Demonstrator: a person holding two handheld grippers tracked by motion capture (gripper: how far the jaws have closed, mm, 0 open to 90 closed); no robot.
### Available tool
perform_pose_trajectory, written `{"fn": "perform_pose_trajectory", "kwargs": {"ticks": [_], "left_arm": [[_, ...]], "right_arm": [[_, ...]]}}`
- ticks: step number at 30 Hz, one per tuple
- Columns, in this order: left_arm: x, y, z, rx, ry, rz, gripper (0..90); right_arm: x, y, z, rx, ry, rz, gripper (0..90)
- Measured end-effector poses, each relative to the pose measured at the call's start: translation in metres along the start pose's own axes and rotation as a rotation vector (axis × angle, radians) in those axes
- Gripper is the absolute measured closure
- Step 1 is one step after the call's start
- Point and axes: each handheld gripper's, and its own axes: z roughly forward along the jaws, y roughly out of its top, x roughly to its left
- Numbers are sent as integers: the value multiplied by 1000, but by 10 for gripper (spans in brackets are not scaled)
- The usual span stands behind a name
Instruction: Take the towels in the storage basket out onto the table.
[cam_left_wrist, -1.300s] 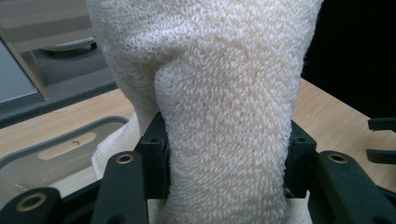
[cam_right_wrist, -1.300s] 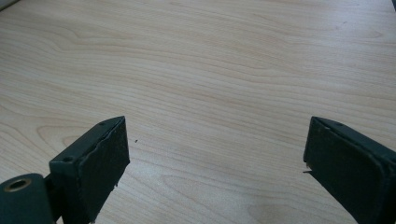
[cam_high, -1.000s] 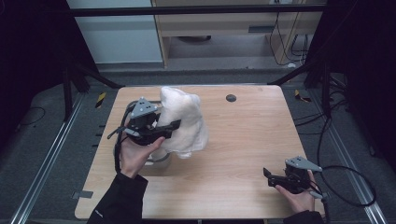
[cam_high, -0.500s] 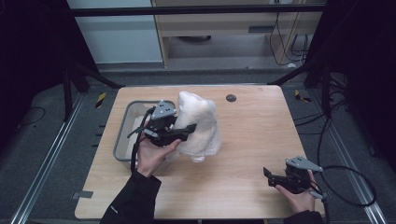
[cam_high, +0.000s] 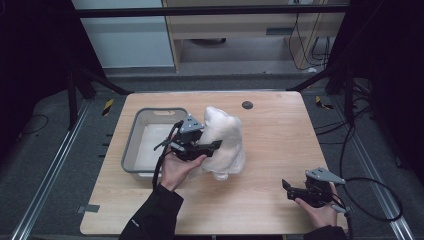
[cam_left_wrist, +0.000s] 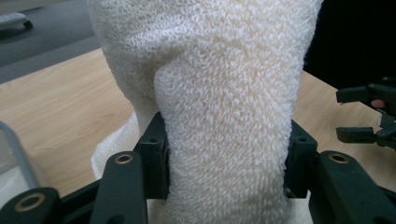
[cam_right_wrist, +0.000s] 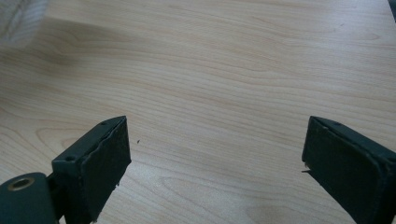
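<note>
Above table centre: white towel (cam_high: 223, 142) is clamped by left gripper (cam_high: 210, 146) | beside grey tub (cam_high: 131, 145) | right gripper (cam_high: 287, 189): jaws spread, nothing held, near table (cam_high: 280, 130) edge

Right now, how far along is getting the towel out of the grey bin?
Done: the white towel is out of the grey bin. In hand: the left gripper is clamped on it, its lower edge at the wooden table. Left, probably: laying it flat; the right gripper rests open, apart from it.
</note>
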Motion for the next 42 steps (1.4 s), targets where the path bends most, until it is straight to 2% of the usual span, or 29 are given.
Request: {"fn": "perform_pose_trajectory", "kwargs": {"ticks": [5, 13, 17, 21, 23, 32, 36, 42], "left_arm": [[-5, -5, 15, 25, -7, 13, 473], [-9, -15, 35, 46, -27, 8, 472], [-12, -20, 44, 61, -40, 7, 471], [-14, -25, 52, 66, -50, 1, 469], [-15, -27, 56, 75, -50, 9, 466], [-16, -40, 74, 98, -59, 8, 443], [-16, -44, 80, 90, -73, 8, 422], [-17, -47, 85, 102, -61, 26, 381]], "right_arm": [[0, 0, 0, -2, 1, -1, 79], [-1, 0, 0, -5, -11, -16, 79], [-1, 0, -1, -4, -7, -5, 79], [-1, 0, 0, -6, -13, -19, 79], [-1, 0, 0, -4, -11, -14, 79], [-1, 0, 0, 2, -10, -13, 78], [-1, 0, 0, 4, -12, -15, 78], [0, -1, 0, 6, -11, -20, 78]]}}
